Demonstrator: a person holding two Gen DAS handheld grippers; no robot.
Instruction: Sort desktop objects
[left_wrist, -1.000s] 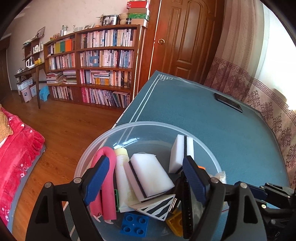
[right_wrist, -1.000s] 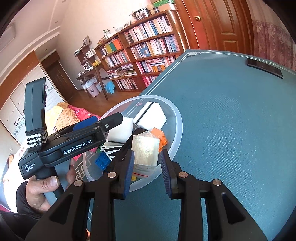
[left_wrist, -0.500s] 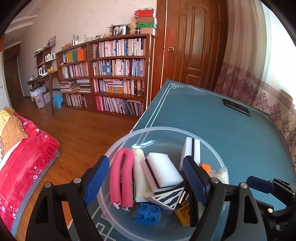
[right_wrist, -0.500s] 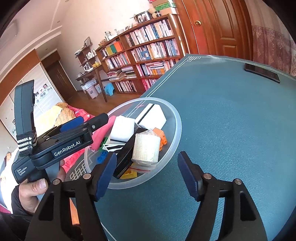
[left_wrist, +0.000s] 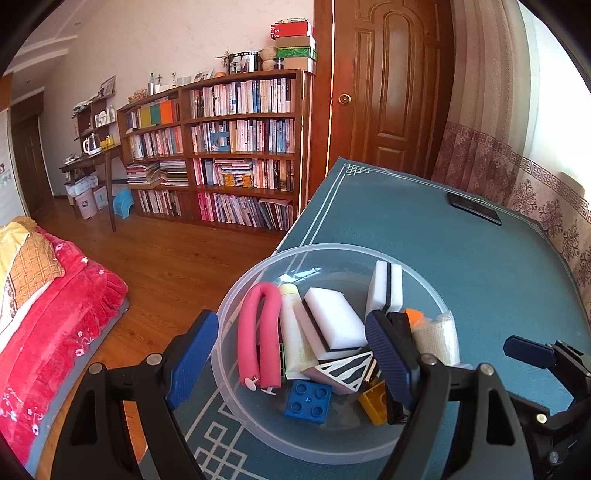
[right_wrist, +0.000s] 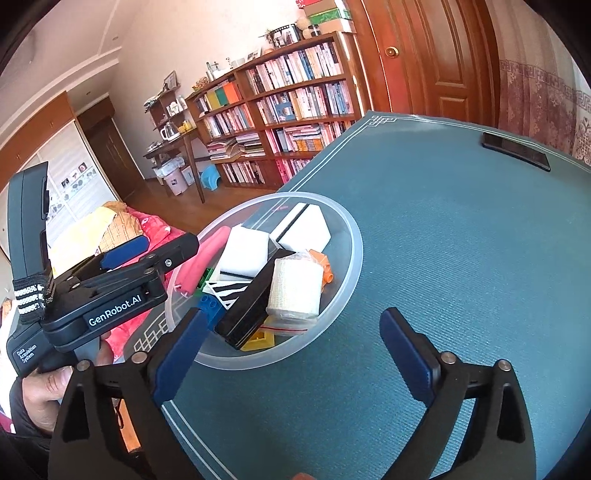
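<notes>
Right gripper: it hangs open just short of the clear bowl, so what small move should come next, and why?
Probably a retreat: draw the right gripper back from the clear bowl. Its fingers are spread wide with nothing between them, the bagged gauze roll lies in the bowl atop the other items, and the only thing on the teal table outside the bowl is a black phone at the far edge.

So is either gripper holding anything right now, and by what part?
Nothing is held. The left gripper and the right gripper are both open and empty; the bagged gauze roll lies in the clear plastic bowl.
</notes>
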